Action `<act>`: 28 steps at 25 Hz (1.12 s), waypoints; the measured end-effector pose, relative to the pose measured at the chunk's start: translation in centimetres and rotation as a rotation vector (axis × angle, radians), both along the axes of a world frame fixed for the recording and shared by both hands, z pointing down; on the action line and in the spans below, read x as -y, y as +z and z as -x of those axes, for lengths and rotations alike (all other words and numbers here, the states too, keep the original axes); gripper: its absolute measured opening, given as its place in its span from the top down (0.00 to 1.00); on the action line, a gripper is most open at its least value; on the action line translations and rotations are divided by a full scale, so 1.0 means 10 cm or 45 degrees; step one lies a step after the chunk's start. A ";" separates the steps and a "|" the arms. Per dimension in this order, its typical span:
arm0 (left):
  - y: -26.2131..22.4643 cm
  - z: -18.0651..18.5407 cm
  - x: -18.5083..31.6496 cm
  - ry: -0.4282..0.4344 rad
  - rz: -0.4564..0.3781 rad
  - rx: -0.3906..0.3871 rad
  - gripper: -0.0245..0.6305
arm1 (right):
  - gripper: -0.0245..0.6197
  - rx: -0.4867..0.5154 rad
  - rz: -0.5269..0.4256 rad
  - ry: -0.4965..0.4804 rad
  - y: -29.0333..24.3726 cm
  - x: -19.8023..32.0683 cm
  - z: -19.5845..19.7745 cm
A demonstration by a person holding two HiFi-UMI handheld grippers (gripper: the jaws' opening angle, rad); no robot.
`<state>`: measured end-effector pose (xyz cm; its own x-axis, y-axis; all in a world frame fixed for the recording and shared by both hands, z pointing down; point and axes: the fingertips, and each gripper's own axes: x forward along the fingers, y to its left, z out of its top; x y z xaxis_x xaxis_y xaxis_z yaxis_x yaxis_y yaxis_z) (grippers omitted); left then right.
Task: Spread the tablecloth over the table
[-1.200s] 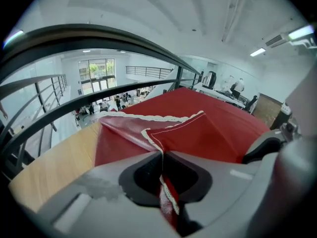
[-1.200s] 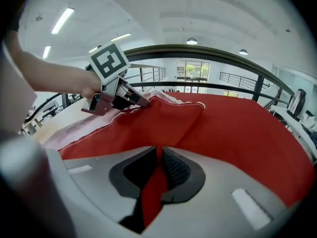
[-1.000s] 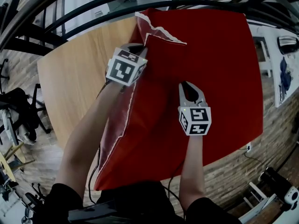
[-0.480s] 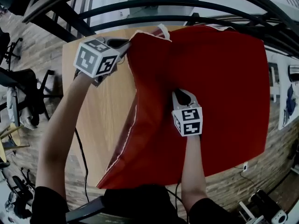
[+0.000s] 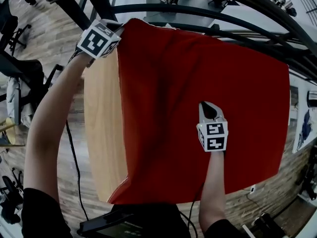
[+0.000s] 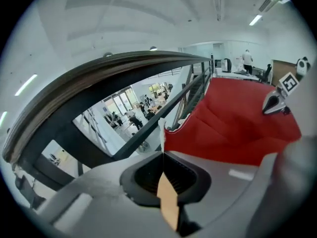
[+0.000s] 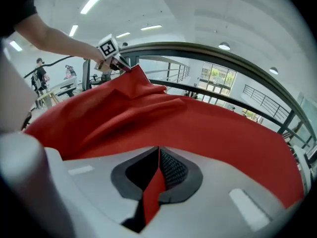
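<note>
The red tablecloth [image 5: 173, 83], likely soft, light and best held by its corners, covered most of the table [image 5: 101, 133]; the left gripper [image 5: 118, 30] pinched its upper-left corner, and the right gripper [image 5: 208, 105] had just shut on its middle.

Person's kit: left gripper [image 5: 120, 29] at upper left, right gripper [image 5: 207, 104] right of centre, both light grey moulded plastic with black ribbed pads [image 7: 171, 170], each bearing a white cube with black square markers [image 5: 100, 38]; thin black cable [image 5: 74, 167] at left; black short sleeves [image 5: 42, 209] along the bottom edge.
</note>
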<state>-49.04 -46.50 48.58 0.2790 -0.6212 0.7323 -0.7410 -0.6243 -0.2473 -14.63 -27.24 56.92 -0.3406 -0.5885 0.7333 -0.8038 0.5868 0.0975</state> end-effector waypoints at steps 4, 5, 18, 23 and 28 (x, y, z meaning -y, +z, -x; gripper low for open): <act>0.03 0.80 0.31 -0.050 -0.087 0.200 0.95 | 0.94 -0.002 0.022 -0.092 0.07 -0.04 0.64; 0.09 1.01 0.37 -0.068 -0.089 0.238 0.95 | 0.94 -0.011 0.032 -0.113 0.11 -0.04 0.80; 0.84 1.68 0.39 -0.353 0.021 0.020 0.84 | 0.95 -0.010 0.069 -0.069 0.20 0.02 1.03; 0.67 1.77 0.18 -0.398 -0.013 0.031 0.69 | 0.95 0.152 0.013 -0.071 -0.02 0.05 1.28; 0.13 1.38 -0.30 -0.344 -0.151 -0.140 0.95 | 0.95 0.398 0.047 -0.113 -0.17 -0.01 1.78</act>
